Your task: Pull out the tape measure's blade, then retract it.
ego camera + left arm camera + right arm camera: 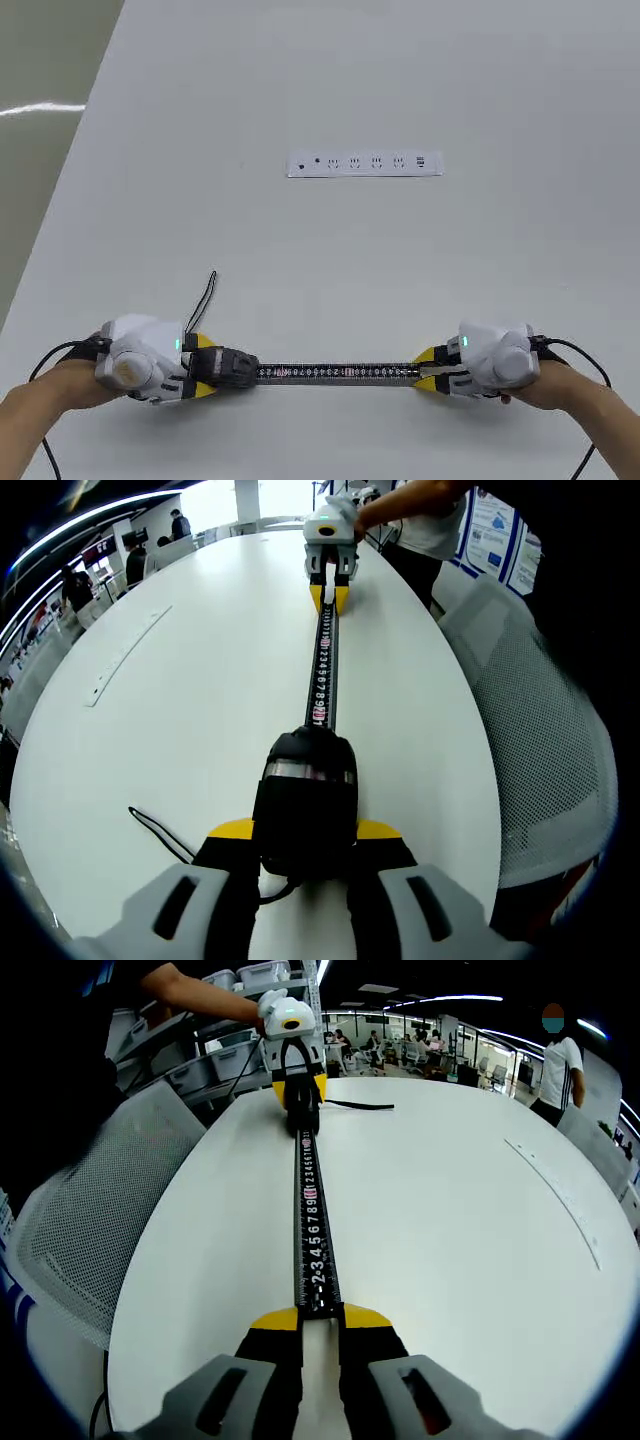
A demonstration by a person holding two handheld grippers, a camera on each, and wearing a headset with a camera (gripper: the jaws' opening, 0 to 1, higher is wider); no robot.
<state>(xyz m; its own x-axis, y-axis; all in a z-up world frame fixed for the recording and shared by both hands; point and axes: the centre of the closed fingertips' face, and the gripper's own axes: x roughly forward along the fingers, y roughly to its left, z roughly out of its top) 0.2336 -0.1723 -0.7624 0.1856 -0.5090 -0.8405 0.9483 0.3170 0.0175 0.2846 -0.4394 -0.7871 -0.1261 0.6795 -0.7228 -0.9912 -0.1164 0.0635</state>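
Left gripper (206,367) fingers clamp the tape measure (232,367); right gripper (428,370) fingers pinch its blade (340,373) tip, facing each other.

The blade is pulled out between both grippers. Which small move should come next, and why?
Probably guide the right hand-held gripper slowly toward the case, letting the blade retract: the blade already lies stretched along the table, its tip clamped in that gripper, the case held in the left hand-held gripper.

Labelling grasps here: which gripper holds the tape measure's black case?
The left gripper, at the head view's left: its jaws clamp the black case, while the right gripper pinches only the blade at its end.
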